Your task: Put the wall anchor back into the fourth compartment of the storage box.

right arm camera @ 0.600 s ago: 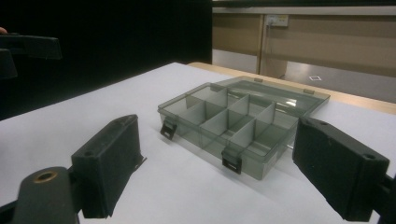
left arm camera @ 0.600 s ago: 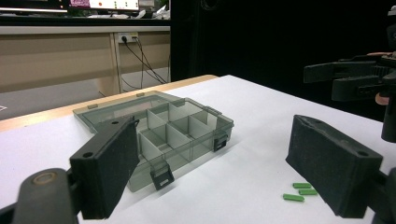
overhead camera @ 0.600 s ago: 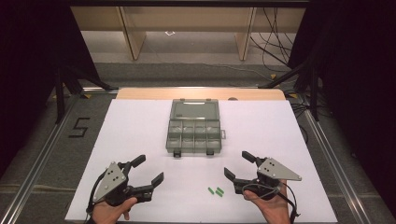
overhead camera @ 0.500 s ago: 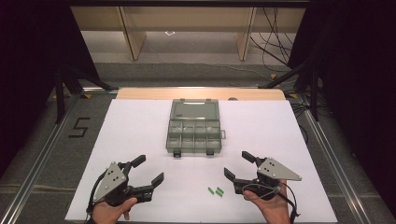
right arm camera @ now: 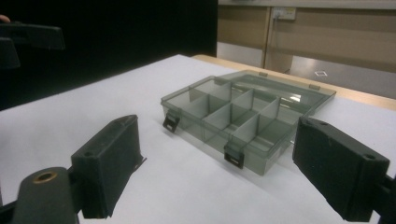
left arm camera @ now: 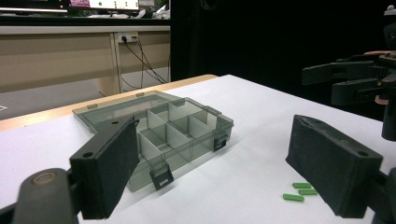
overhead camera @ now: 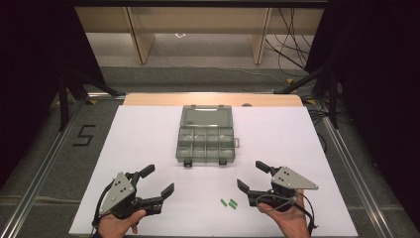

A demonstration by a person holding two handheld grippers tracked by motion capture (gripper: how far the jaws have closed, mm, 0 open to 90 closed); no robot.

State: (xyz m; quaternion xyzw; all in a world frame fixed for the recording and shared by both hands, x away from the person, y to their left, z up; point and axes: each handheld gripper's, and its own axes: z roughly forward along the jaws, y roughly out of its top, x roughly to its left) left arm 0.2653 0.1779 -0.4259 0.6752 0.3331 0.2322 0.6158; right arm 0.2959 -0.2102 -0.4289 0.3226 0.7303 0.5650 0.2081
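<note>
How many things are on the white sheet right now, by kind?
Green pieces: 3
Clear compartment box, lid open: 1
Total: 4

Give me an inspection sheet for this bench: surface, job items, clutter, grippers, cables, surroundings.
Surface: white sheet on the table, wood strip along its far edge.
Job items: grey organiser box, lid open and lying flat, compartments look empty; green pieces near the front edge.
Clutter: nothing seen.
Grippers: left gripper and right gripper open, holding nothing, either side of the pieces.
Cables: one trails from each gripper; more on the floor at far right.
Surroundings: black curtains, a "5" marked on the floor at left.
</note>
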